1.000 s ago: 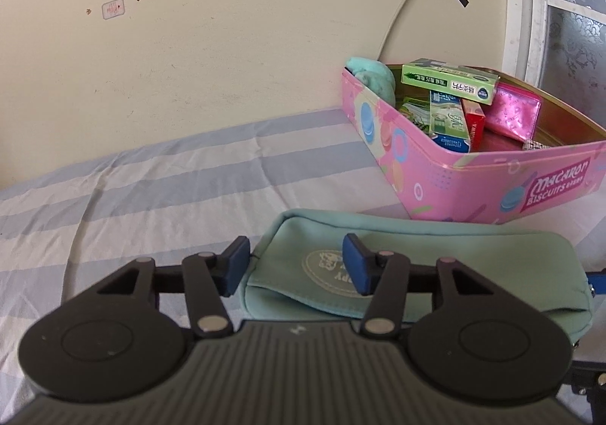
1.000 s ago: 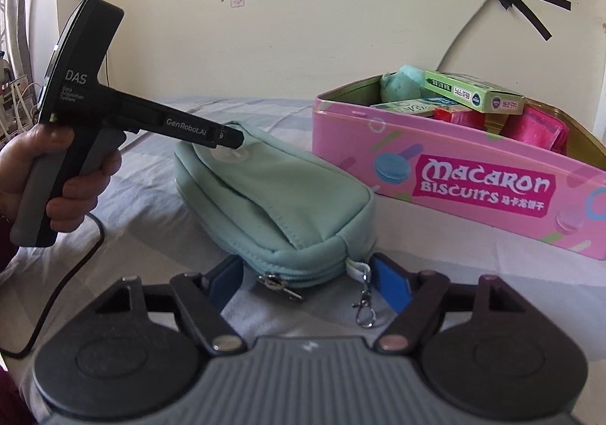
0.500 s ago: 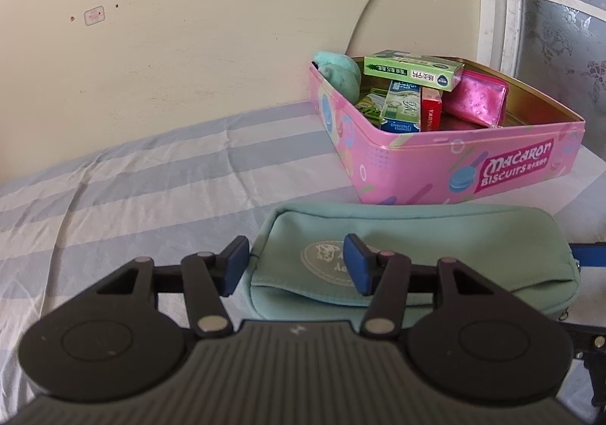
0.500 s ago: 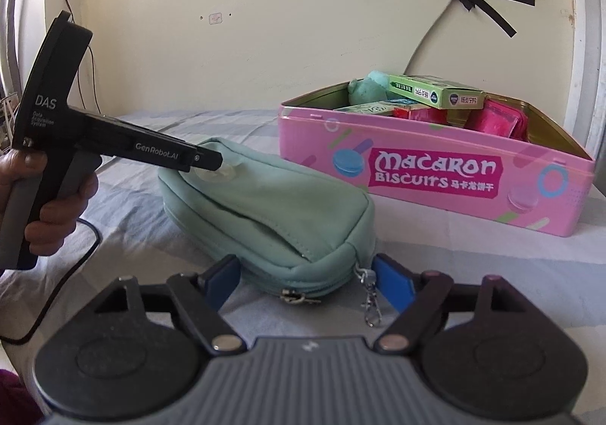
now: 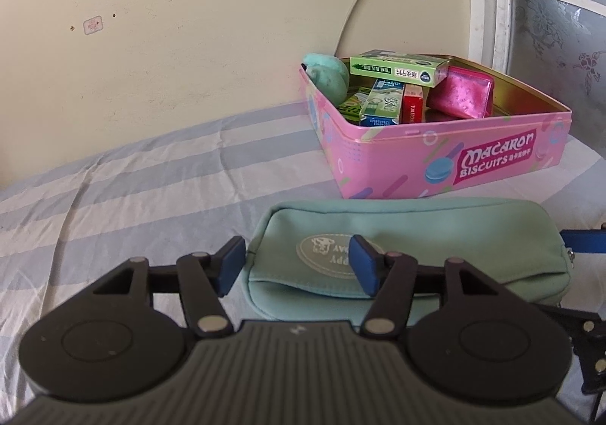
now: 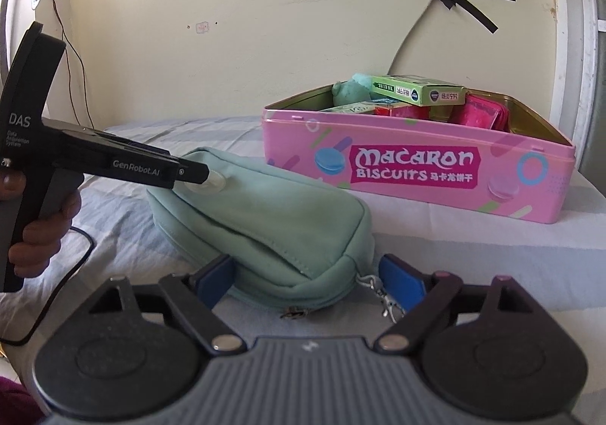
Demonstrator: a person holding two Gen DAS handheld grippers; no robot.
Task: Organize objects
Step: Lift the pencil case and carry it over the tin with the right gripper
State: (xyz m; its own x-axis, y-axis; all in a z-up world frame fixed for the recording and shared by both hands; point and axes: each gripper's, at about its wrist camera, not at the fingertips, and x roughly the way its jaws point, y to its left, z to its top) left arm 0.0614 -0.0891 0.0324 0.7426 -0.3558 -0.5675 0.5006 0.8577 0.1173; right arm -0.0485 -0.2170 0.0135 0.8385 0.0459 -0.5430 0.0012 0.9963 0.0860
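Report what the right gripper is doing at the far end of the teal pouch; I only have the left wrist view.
Observer: The right gripper is open, one finger on either side of the pouch's zipper end. I cannot tell whether the pads touch it.
Operator: Name anything loose near those fingers.
Observer: A metal clasp hangs from the pouch's corner, just inside the right-hand finger.
Operator: Check my left gripper from that side.
Observer: The left gripper's tip sits at the round patch on the pouch's top. Contact is unclear.
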